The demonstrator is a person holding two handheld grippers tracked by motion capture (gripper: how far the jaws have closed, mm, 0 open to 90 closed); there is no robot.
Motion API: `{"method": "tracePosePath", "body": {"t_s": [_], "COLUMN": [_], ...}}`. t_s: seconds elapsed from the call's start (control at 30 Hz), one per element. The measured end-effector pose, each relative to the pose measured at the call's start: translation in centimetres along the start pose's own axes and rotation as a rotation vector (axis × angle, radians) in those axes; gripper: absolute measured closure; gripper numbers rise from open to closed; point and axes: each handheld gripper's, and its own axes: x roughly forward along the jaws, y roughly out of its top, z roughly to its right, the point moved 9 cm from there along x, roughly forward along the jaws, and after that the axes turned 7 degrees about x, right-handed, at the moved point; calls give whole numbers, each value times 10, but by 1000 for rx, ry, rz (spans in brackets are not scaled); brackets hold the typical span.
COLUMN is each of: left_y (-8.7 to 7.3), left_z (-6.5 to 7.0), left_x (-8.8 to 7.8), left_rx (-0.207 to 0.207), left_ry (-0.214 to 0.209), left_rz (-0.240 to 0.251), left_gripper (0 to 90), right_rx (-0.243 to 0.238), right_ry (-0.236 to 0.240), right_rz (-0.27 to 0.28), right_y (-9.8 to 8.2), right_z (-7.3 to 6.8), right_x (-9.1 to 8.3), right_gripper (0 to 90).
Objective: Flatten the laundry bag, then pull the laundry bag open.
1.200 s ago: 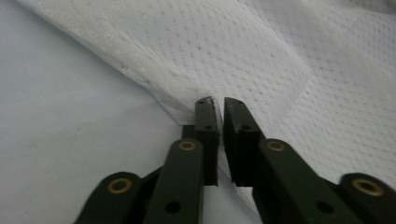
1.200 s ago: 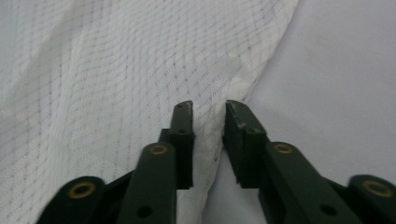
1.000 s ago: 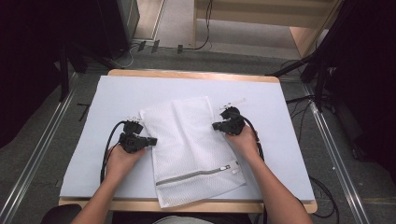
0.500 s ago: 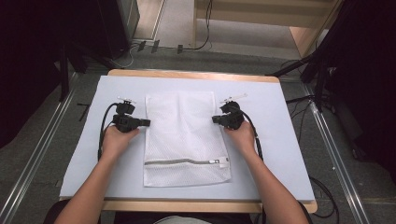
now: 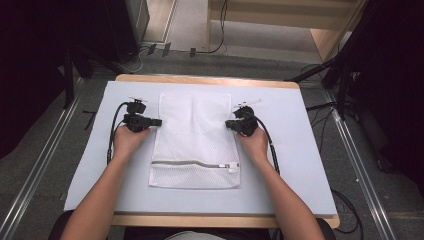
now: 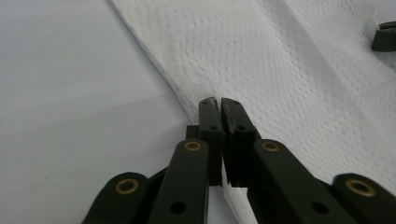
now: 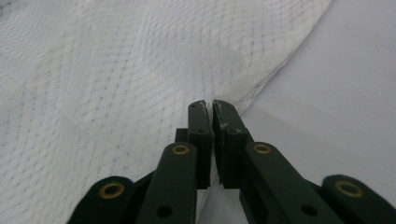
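Mesh laundry bag (image 5: 194,140), white and rectangular, lies flat near the middle of the bench (image 5: 300,165), which is covered by a pale blue-grey mat; the bag's long sides run from the far edge toward the near edge, and its grey zipper (image 5: 192,163) crosses it close to the near short side, the pull at the right end. The left hand-held gripper (image 5: 155,122) sits at the bag's left long edge, about a third of the way down from the far corners, with the person's left hand (image 5: 129,140) behind it on the mat. In the left gripper view its jaws are pressed together on the hem of the mesh laundry bag (image 6: 280,70), the fabric puckering where they pinch it. The right hand-held gripper (image 5: 229,124) meets the opposite long edge at nearly the same level, the right hand (image 5: 253,145) behind it. In the right gripper view its jaws are likewise clamped on the edge of the mesh laundry bag (image 7: 116,60), with bare mat to one side. A black cable trails from each hand-held gripper along the forearm toward the near edge of the bench.
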Motion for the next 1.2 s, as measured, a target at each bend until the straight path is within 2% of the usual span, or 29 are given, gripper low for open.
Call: {"method": "tracePosePath", "body": {"t_s": [0.1, 0.2, 0.37, 0.4, 0.47, 0.63, 0.87, 1.07, 1.2], "left_y": [2, 2, 3, 3, 4, 3, 0, -3, -8], "left_z": [3, 7, 17, 18, 21, 29, 45, 60, 71], "left_x": [-3, -7, -14, -15, -19, -26, -35, -40, -42], "left_rx": [3, 21, 85, 91, 84, 96, 111, 133, 163], "left_ry": [-11, -18, -3, 3, -12, -24, -69, -82, -83], "left_rz": [12, 2, 6, 9, 14, 21, 41, 36, 29], "left_gripper": [751, 630, 527, 516, 495, 471, 417, 398, 397], "right_rx": [-11, -18, -38, -40, -37, -45, -62, -73, -78], "right_ry": [17, 31, 36, 36, 44, 69, 95, 104, 117], "right_rz": [1, -9, -1, -1, 1, 16, 38, 30, 22], "right_y": [-1, -3, -4, -4, -5, -6, -10, -22, -32], "right_z": [-2, -4, -7, -8, -10, -14, -21, -25, -29], "right_x": [-2, -4, -12, -15, -20, -37, -56, -67, -71], "right_gripper": [769, 686, 634, 625, 617, 603, 603, 609, 621]}}
